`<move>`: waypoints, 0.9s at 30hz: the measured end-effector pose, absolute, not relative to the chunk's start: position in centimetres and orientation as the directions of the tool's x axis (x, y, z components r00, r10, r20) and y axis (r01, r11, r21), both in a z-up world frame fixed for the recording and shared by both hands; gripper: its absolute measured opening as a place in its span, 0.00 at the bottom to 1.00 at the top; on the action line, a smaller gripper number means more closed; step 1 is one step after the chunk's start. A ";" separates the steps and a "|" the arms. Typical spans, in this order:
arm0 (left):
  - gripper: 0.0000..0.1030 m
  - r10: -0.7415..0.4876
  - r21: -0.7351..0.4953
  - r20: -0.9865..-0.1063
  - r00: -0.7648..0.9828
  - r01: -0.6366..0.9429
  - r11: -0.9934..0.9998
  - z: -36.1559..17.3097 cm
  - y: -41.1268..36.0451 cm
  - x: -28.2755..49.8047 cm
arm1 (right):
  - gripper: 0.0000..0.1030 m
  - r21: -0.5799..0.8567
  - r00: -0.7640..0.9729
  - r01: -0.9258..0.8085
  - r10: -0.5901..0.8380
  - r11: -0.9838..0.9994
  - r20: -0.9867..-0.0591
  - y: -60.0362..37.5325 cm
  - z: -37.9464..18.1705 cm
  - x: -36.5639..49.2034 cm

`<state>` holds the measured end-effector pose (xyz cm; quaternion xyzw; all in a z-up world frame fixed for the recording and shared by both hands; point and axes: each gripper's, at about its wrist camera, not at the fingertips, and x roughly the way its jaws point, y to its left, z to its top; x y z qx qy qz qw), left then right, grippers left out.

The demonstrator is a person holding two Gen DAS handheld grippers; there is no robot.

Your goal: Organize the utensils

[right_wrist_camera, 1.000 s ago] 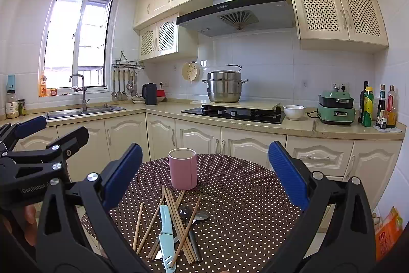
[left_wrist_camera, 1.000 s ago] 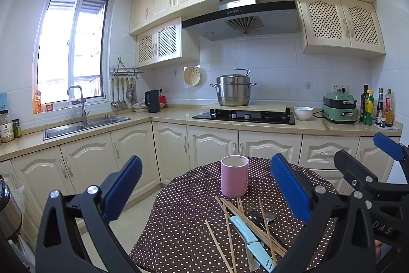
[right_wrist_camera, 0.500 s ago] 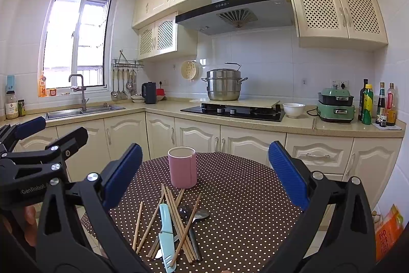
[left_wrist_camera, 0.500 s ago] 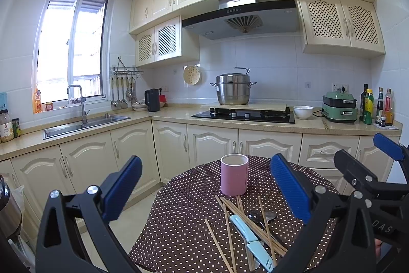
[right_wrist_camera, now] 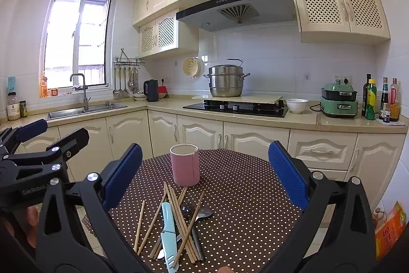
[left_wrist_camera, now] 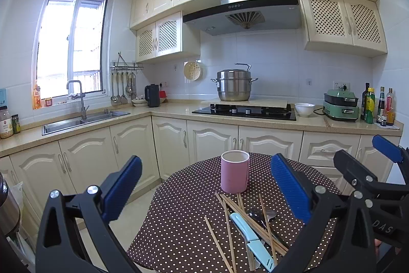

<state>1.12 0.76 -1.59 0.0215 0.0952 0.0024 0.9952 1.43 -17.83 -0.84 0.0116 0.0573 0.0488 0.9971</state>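
Kitchen table (right_wrist_camera: 242, 196), hand-held grippers (left_wrist_camera: 204, 186) (right_wrist_camera: 204, 178) agape above.

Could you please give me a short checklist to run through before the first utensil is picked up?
1. Left tool open and holding nothing: ok.
2. Right tool open and holding nothing: ok.
3. Pink cup upright on the table: ok.
4. Cup has room inside: cannot tell.
5. Chopsticks, light blue knife and spoon separated for a clean single pick: not ok, they overlap in a pile.
6. Pile clear of the cup: ok, just in front of it.
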 end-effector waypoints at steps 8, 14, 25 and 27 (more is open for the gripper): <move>0.96 0.050 0.069 -0.252 0.966 -0.033 0.997 -3.1 0.4 3.7 | 0.94 0.037 0.979 -0.109 0.114 0.993 -0.170 -17.7 -2.3 4.0; 0.96 0.052 0.072 -0.318 0.947 -0.031 0.997 -4.2 0.4 6.0 | 0.94 0.048 0.967 -0.118 0.126 0.992 -0.223 -18.1 -3.4 6.0; 0.92 -0.057 -0.036 -0.624 0.779 0.044 0.998 -9.0 3.0 13.1 | 0.94 0.070 0.899 -0.088 0.109 0.994 -0.423 -19.9 -7.0 11.8; 0.73 -0.077 -0.066 -0.696 0.714 0.043 0.997 -10.7 3.8 14.5 | 0.94 0.054 0.882 -0.080 0.096 0.995 -0.462 -20.1 -7.9 12.7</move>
